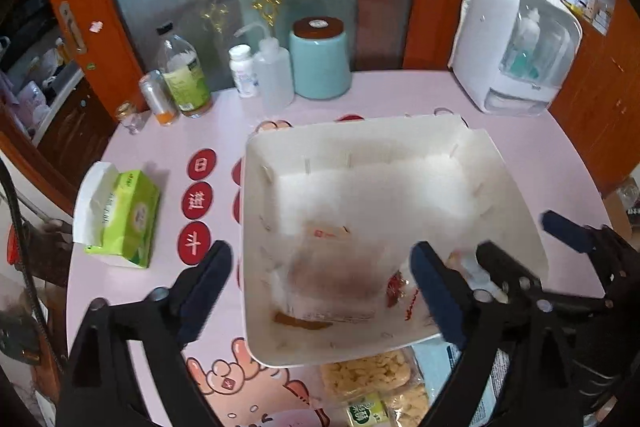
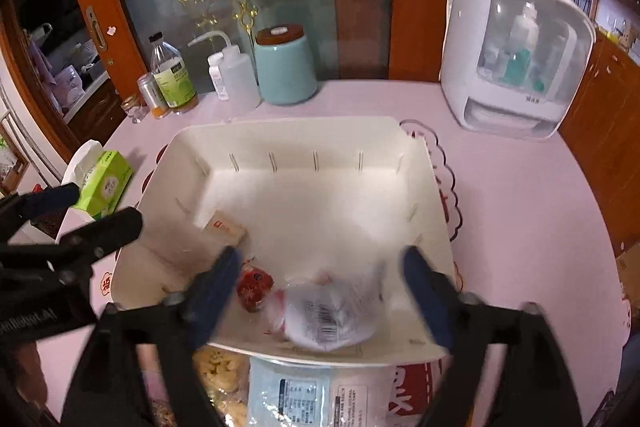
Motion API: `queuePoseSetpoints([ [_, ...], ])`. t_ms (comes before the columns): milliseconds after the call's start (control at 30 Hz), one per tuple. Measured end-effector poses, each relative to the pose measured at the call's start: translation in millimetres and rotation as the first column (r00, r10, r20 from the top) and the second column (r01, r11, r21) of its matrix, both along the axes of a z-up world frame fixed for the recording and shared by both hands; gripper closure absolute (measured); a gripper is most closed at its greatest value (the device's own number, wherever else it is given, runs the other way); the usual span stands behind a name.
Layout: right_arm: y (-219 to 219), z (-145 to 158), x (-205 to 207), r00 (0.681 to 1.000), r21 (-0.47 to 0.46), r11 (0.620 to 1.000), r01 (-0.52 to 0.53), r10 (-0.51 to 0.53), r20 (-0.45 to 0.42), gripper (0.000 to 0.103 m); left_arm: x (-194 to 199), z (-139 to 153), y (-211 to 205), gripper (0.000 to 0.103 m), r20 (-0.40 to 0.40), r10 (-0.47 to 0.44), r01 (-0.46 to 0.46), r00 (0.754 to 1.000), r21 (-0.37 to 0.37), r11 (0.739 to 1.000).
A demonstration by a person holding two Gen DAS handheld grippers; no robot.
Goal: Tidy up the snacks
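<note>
Both grippers, left gripper [image 1: 322,285] and right gripper [image 2: 320,291], spread wide, empty, over white bin [image 1: 256,227]. Clear snack bag [image 2: 332,311] apparently loose inside; risk: clipping bin rim on descent, shoving it across worktop [image 1: 520,99].

**Blur in the bin, packets cut off at the near edge**

The clear packet [image 1: 332,275] on the floor of the white bin [image 1: 256,227] smears into the plastic in the left wrist view; its print cannot be read. In the right wrist view, the bagged snack [image 2: 332,311] with the barcode is soft with blur, contents unclear. The yellow snack pack [image 1: 366,373] slips partly under the bin's near rim. The pale blue packet [image 2: 288,395] runs off the bottom edge, its label too small to read.
</note>
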State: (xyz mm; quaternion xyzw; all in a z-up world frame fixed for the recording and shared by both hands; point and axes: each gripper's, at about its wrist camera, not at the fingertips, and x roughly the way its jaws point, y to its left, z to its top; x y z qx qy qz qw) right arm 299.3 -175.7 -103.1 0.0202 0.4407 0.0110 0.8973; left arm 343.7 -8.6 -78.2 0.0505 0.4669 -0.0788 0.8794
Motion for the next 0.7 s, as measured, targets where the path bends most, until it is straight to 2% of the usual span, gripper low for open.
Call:
queuePoseSetpoints([
  [33,0,2,-2,1.0,0.005,1.0,-0.007,0.007,0.014,0.0,-2,3,2,0.0,0.008,0.005,-0.005,1.0,-0.001,1.0],
  [333,1,14,-17,0.999,0.064,0.997,-0.035,0.034,0.027,0.0,-23,19,20,0.0,-0.001,0.056,-0.056,0.998,-0.02,0.998],
  [700,1,33,-59,0.997,0.091,0.994,-0.059,0.054,0.055,0.0,-74,41,20,0.0,0.031,0.041,-0.04,0.999,-0.019,0.999],
])
